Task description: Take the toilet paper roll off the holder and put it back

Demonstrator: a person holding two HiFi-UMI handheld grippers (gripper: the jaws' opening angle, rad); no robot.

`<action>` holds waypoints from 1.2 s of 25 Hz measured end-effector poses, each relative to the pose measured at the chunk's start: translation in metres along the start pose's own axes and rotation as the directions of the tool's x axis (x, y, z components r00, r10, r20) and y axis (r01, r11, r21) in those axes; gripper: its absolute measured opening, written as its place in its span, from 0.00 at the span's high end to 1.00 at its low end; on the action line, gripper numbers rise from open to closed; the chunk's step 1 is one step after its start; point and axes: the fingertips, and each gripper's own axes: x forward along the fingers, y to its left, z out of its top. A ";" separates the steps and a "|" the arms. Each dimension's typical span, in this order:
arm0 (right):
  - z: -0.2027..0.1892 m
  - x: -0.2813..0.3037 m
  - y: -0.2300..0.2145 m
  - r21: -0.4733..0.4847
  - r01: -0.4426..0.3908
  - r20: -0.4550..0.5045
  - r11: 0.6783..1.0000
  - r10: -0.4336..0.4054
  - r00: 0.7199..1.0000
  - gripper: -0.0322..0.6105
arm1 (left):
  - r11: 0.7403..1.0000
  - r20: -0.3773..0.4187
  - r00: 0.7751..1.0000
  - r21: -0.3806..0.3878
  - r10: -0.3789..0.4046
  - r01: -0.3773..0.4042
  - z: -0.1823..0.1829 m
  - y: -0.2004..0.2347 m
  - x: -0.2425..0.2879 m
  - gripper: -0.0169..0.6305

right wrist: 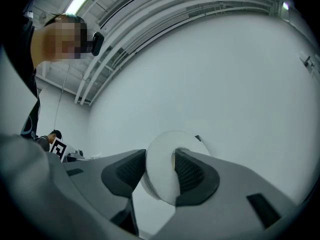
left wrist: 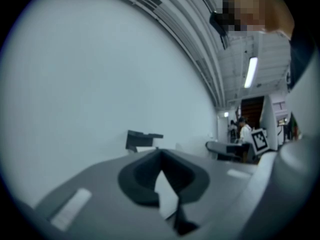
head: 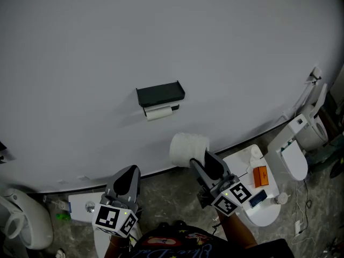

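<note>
A white toilet paper roll hangs in the air below and to the right of the black wall holder. My right gripper is shut on it. In the right gripper view one jaw sits inside the roll's core and the other presses on its outside, at my right gripper. A short white piece shows under the holder's shelf. My left gripper is lower left, shut and holding nothing. In the left gripper view the holder is ahead of my left gripper.
The plain white wall fills most of the view. A white stand at lower right carries an orange box and a blue item. White toilets stand at the right and far left. A white box lies on the stone floor.
</note>
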 end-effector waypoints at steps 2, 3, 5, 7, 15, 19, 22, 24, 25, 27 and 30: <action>0.005 0.005 -0.004 -0.012 0.001 0.003 1.000 -0.001 1.000 0.66 | 1.000 0.001 1.000 0.001 0.004 -0.004 0.001 0.001 -0.001 0.98; 0.009 0.009 -0.006 -0.023 -0.001 0.004 1.000 0.001 1.000 0.66 | 1.000 0.002 1.000 0.002 0.007 -0.007 0.001 0.003 -0.002 0.98; 0.020 0.021 -0.012 -0.056 -0.007 0.009 0.998 0.007 1.000 0.66 | 1.000 0.004 1.000 0.003 0.016 -0.016 0.001 0.006 -0.004 0.98; 0.034 0.033 -0.019 -0.095 -0.010 0.019 0.995 0.012 1.000 0.66 | 1.000 0.005 1.000 0.004 0.023 -0.023 0.001 0.008 -0.007 0.98; 0.085 0.089 -0.048 -0.155 -0.023 0.028 0.988 0.027 0.999 0.65 | 0.999 0.003 0.999 0.009 0.043 -0.043 0.000 0.013 -0.015 0.98; 0.109 0.125 -0.057 -0.206 -0.042 -0.002 0.978 0.042 0.999 0.65 | 0.998 0.006 0.998 0.007 0.056 -0.056 -0.001 0.016 -0.018 0.98; 0.122 0.153 -0.060 -0.257 -0.054 -0.046 0.965 0.044 0.998 0.65 | 0.998 0.007 0.998 0.004 0.069 -0.069 0.000 0.020 -0.020 0.98; 0.128 0.167 -0.058 -0.318 -0.062 -0.069 0.946 0.042 0.997 0.65 | 0.997 0.008 0.997 0.002 0.081 -0.081 0.000 0.023 -0.024 0.98; 0.129 0.173 -0.056 -0.349 -0.071 -0.084 0.935 0.044 0.995 0.65 | 0.996 0.008 0.996 0.000 0.090 -0.090 0.000 0.025 -0.026 0.98; 0.127 0.185 -0.054 -0.383 -0.097 -0.129 0.919 0.050 0.990 0.65 | 0.994 0.010 0.994 -0.004 0.108 -0.108 -0.001 0.029 -0.029 0.98; 0.114 0.201 -0.054 -0.361 -0.144 -0.229 0.921 0.062 0.971 0.65 | 0.992 0.014 0.992 -0.006 0.124 -0.124 0.000 0.034 -0.033 0.98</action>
